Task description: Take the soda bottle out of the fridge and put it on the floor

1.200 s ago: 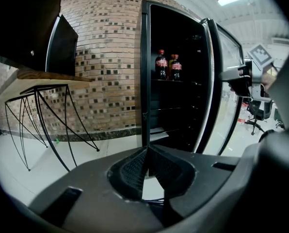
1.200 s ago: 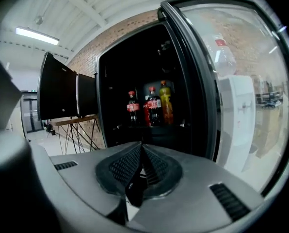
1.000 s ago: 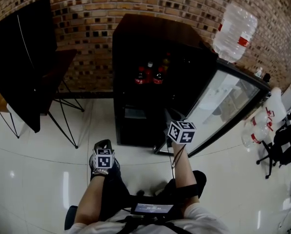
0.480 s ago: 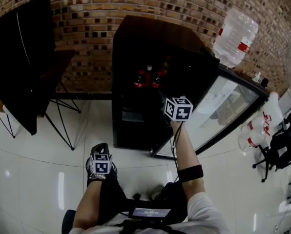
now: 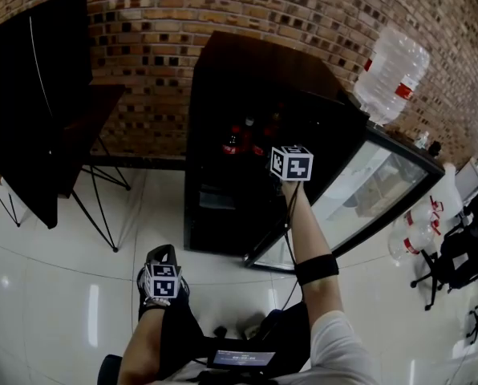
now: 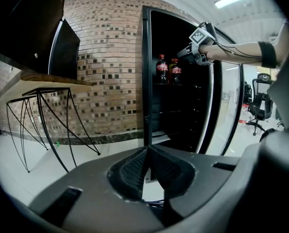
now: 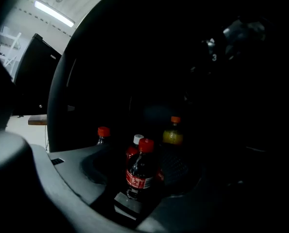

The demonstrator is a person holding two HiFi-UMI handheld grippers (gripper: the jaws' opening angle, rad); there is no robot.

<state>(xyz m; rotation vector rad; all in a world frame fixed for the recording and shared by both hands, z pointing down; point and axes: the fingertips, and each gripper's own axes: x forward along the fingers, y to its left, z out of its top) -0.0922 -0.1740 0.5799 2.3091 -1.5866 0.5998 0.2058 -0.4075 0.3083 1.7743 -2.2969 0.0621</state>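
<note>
Soda bottle [image 7: 140, 170]: dark cola, red cap, red label, upright on an upper shelf [image 6: 176, 84] of the open fridge [image 5: 223, 95], foremost of a small group and nearest the shelf's front edge. Right gripper [image 6: 185, 52]: raised to shelf height at the fridge mouth, jaws spread wide and opening, empty-handed; the soda bottle stands between them in the right gripper view, with no pad seen pressing on it. Bottle's base is cut off by the gripper's body; the fridge interior is very dark, so the shelf surface and the gap at the right pad are hard to make out. Behind it: a white-capped bottle [image 7: 135, 145], an orange-capped yellow bottle [image 7: 172, 134] and a red-capped bottle [image 7: 103, 134], partly hidden. Left gripper [image 6: 147, 152]: low, above the floor [image 5: 62, 295], jaws clenched together on nothing, well apart from the fridge. Glass door [image 5: 367, 183] swung open to the right.
</note>
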